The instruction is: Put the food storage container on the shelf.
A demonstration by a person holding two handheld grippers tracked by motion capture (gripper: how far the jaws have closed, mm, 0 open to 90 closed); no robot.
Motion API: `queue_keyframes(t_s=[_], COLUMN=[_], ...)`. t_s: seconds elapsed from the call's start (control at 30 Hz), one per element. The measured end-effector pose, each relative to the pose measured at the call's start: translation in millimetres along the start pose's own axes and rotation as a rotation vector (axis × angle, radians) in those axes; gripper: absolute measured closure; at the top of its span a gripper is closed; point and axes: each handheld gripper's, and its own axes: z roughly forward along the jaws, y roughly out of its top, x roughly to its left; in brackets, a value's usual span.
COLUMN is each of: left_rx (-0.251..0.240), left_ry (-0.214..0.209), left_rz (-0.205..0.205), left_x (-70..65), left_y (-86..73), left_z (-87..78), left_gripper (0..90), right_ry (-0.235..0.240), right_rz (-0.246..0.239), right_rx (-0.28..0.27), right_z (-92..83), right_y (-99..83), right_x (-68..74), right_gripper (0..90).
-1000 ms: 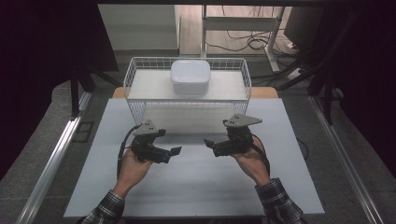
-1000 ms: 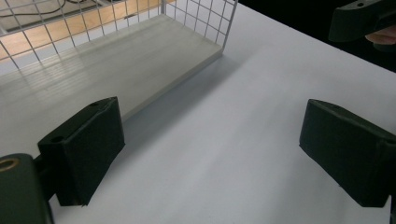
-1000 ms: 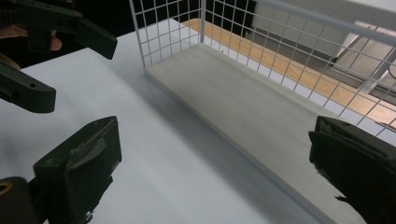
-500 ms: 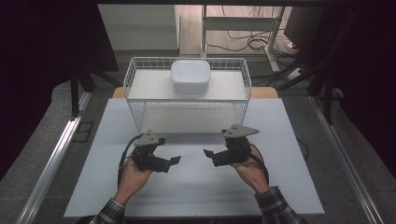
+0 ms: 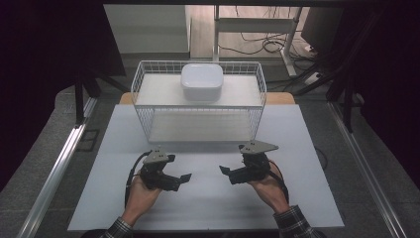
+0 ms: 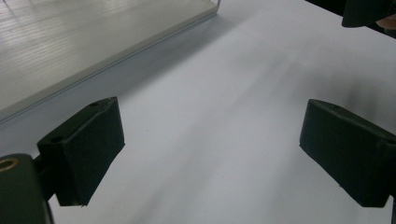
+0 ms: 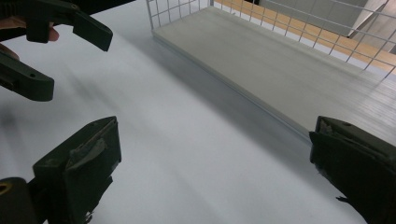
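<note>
wire basket (image 5: 257,94), white box (image 5: 201,81) on top

A person's two hands are holding the left gripper (image 5: 184,177) and right gripper (image 5: 224,171) over the white tabletop (image 5: 297,163) near its front edge, jaws pointing toward each other. A wire basket (image 5: 143,114) is standing toward the back edge, with a white box (image 5: 201,82) sitting inside.
</note>
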Motion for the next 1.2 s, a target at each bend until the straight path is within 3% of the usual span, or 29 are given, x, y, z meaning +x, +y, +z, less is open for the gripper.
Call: queue_keyframes(t_s=[0.53,1.2], left_rx=[0.011,0.017], left_ry=[0.032,0.095], left_rz=[-0.048,-0.062], left_x=[1.8,3.0], left_y=[-31.6,-53.5], left_z=[-22.1,-48.3], left_gripper=[5.4,5.0], right_ry=[-0.030,-0.083], right_rz=[0.017,0.045], right_rx=[0.014,0.023], right_z=[-17.1,-48.8], right_y=[-17.3,-46.2], right_x=[-1.3,-7.0], right_gripper=[0.0,0.0])
